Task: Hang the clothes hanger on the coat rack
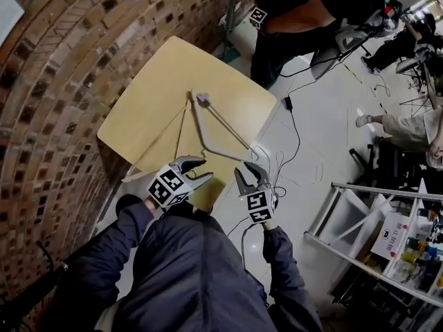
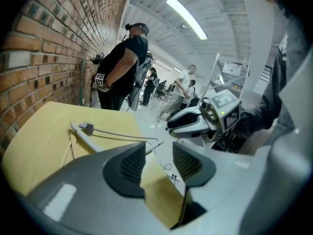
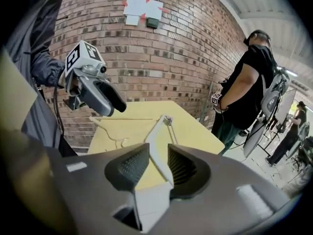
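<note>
Left gripper (image 1: 206, 169) and right gripper (image 1: 243, 169) hover open and empty beside the pale triangular clothes hanger (image 1: 198, 123) on the yellow tabletop (image 1: 159, 75); grasping and hanging remain.

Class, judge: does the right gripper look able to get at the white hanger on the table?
Probably yes. The right gripper, jaws apart, points at the white hanger, which lies uncovered on the table just ahead; nothing stands between them.
</note>
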